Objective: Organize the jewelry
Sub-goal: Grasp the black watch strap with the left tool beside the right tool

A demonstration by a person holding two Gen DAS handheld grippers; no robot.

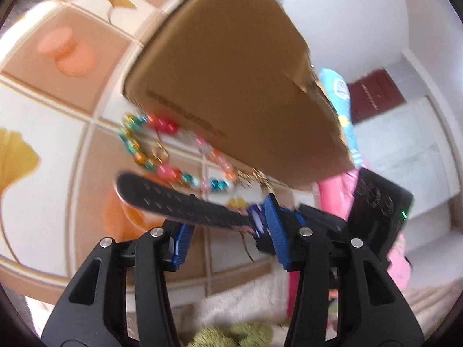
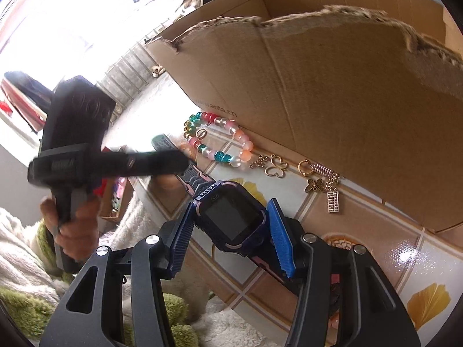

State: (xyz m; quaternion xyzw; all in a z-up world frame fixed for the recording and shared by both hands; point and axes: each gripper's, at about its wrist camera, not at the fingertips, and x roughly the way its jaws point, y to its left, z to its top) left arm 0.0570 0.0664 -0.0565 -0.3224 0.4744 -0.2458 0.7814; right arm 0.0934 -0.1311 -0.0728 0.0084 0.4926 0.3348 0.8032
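A glossy tiled counter (image 2: pixel 385 263) is filling the lower part of both views, its beige and cream squares carrying yellow ginkgo-leaf prints (image 1: pixel 17 156) and soft orange shapes, with pale grout lines running between them. Strong daylight is pouring in from the upper left of the right wrist view, washing out the white wall (image 1: pixel 347 14) and glaring on the tiles. A fluffy white and green blanket (image 2: pixel 26 297) is lying at the counter's near edge, and a dark red book (image 1: pixel 376 92) is resting on a white ledge in the background.
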